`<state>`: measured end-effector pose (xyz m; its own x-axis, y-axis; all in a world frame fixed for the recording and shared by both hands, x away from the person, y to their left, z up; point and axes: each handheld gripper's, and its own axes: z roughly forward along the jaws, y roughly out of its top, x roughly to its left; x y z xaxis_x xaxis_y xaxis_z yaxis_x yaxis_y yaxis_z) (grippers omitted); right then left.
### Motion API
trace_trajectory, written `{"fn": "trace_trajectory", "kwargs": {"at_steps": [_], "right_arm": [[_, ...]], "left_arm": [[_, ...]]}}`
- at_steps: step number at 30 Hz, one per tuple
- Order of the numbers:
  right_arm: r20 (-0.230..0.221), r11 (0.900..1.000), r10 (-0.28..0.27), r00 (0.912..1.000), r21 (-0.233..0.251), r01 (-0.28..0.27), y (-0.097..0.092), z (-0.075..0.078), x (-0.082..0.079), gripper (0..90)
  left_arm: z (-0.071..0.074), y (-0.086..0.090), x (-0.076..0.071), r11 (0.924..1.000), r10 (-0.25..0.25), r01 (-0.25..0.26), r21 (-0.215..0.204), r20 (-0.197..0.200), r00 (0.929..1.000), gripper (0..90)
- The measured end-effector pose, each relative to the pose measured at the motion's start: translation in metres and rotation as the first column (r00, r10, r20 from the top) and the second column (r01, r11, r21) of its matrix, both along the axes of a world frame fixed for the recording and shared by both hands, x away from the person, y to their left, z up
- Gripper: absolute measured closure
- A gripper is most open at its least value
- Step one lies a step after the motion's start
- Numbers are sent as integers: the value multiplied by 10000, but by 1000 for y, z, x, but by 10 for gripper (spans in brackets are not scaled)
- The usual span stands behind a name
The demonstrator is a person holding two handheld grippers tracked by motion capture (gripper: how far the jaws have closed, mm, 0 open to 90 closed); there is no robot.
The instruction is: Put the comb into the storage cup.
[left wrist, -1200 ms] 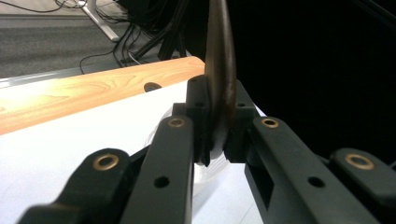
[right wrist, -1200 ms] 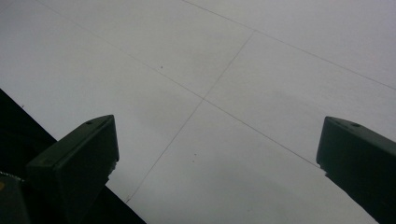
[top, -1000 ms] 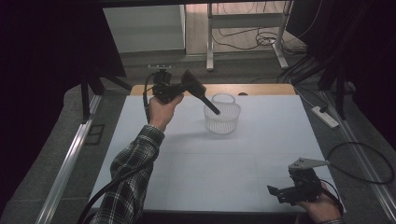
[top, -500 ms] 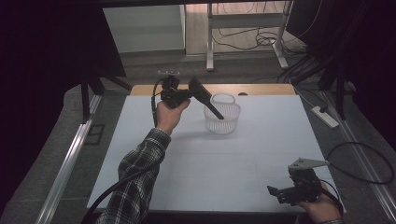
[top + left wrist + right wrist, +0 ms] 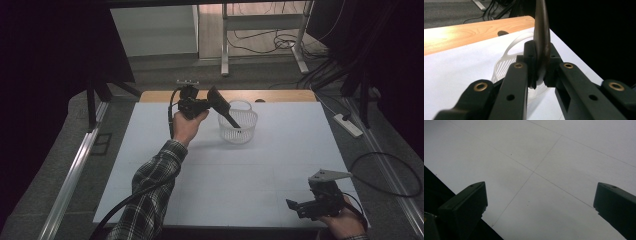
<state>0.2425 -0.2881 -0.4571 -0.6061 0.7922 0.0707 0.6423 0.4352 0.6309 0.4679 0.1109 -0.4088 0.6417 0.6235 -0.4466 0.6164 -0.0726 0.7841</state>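
since a second ago, the left gripper point(image 5: 231, 120) has moved right, so the dark flat thing point(image 5: 542, 35) clamped between its jaws now reaches over the rim of the white mesh basket point(image 5: 239, 128). this basket stands on the white table point(image 5: 280, 150), near its far edge. at the near right corner, the right gripper point(image 5: 539, 202) rests low over the bare tabletop, its jaws wide apart with nothing between them.
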Motion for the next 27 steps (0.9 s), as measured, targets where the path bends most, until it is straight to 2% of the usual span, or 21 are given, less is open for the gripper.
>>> {"fn": "trace_trajectory", "kwargs": {"at_steps": [27], "right_arm": [[-115,9999,79,9999,-105,-80,1,-1,0,0]], "left_arm": [[-17,-18,4,10000,-24,25,82,-130,9999,830]]}}
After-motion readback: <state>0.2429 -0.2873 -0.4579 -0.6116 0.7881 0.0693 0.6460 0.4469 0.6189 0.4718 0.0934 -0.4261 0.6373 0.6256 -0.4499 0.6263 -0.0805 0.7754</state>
